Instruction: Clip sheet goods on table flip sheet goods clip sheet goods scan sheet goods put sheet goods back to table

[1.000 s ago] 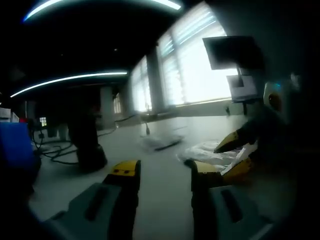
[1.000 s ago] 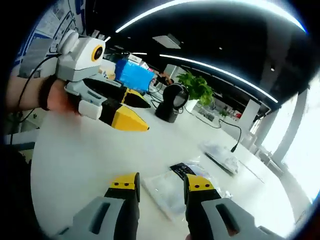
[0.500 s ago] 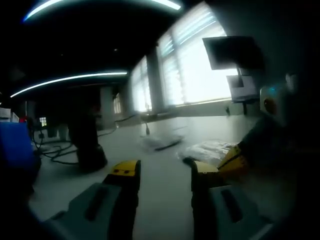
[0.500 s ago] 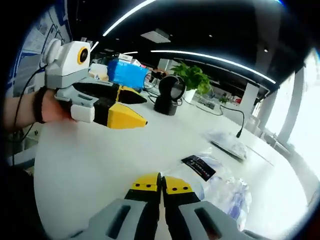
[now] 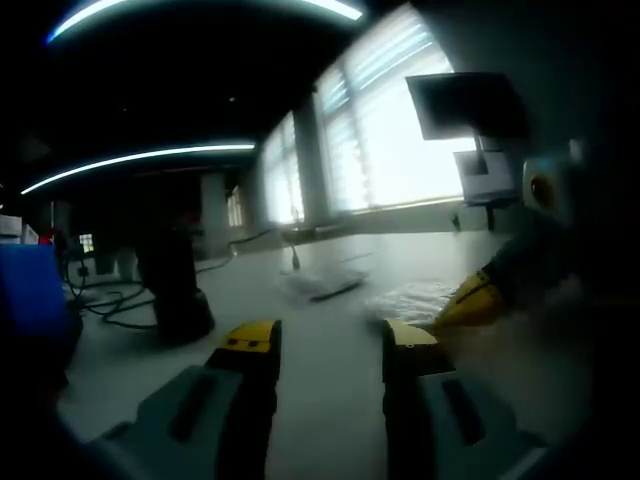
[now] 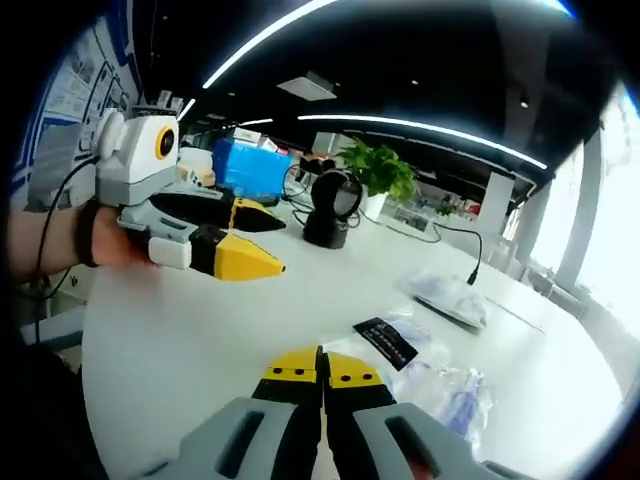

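While the left gripper (image 5: 325,345) hangs with jaws apart, the right gripper (image 6: 322,366) has its jaws pinched on the plastic bag (image 6: 440,385) over the worktop (image 6: 180,320).

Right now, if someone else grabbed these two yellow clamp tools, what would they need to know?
Right gripper: jaws shut on the edge of the clear sheet goods bag, which appears partly lifted off the white table.
Left gripper: open, holding nothing, hovering over the table.
A second bag lies further back; the black scanner stands beyond.
Done: first clip. Left: flip, re-clip, scan, put back.
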The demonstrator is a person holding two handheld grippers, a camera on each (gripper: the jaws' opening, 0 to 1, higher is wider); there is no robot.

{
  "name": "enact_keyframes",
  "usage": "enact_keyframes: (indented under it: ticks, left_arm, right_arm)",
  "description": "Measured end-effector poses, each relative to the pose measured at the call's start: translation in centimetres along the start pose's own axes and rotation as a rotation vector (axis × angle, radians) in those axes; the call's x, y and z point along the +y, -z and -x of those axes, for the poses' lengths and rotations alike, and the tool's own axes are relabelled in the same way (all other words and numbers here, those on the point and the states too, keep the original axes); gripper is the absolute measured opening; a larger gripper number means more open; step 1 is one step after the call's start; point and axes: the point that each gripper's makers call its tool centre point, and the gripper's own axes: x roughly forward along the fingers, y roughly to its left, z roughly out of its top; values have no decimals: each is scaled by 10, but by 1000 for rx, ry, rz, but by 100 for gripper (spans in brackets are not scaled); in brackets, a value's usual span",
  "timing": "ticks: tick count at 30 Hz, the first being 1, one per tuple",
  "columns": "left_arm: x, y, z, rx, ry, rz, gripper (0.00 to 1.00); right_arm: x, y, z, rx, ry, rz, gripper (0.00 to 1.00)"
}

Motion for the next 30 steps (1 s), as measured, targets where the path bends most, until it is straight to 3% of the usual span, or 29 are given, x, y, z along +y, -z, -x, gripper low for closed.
enact_keyframes:
  ticks: [8,12,30]
  left_arm:
    - [0,0,0,0,-1,-2,33]
    - [-1,0,0,2,1,-4,33]
    - [-2,-1,0,-1,2,-1,33]
  right_arm:
    - [-29,-30,16,-77,42,-88,0]
    - [-39,-38,20,-81,90,-27,0]
    - [-108,-79,45,-174,190,-141,0]
